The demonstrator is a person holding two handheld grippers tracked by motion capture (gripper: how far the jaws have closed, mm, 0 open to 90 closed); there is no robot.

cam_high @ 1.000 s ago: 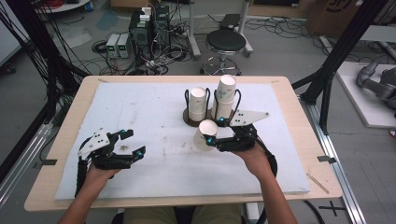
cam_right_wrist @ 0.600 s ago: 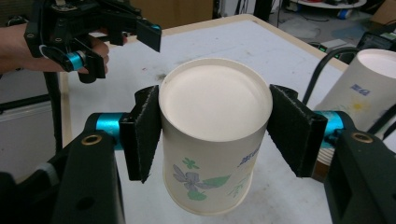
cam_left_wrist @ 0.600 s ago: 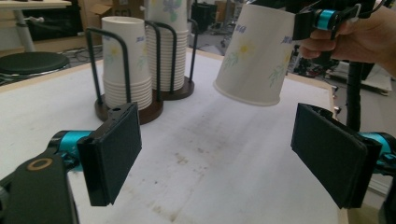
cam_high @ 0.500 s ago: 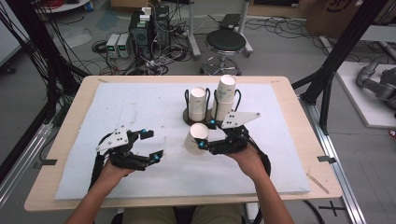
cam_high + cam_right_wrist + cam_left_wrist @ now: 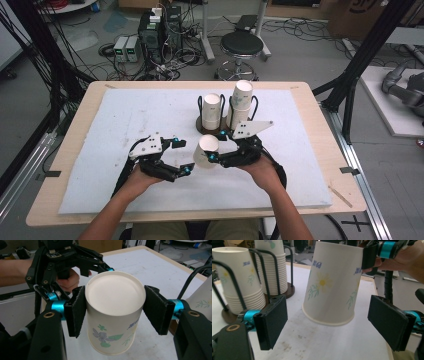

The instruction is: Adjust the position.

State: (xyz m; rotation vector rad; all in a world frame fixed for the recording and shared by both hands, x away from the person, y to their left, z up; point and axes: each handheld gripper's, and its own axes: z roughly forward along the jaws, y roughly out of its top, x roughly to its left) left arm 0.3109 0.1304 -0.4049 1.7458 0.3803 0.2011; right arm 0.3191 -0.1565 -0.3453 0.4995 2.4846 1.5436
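Holding a paper cup (image 5: 205,150) upside down above the middle of the worktop (image 5: 300,150), the right gripper (image 5: 216,152) is clenched on it near its closed end. The left gripper (image 5: 186,156) is released, jaws wide to either side of the cup's rim without touching. A hard squeeze there could crush the thin rim; a premature release opposite could drop it near the cup rack (image 5: 202,125).

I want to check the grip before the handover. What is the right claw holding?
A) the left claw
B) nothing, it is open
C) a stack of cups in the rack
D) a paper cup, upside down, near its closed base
D: the right claw is shut on the cup, its closed base up and the open rim pointing down.
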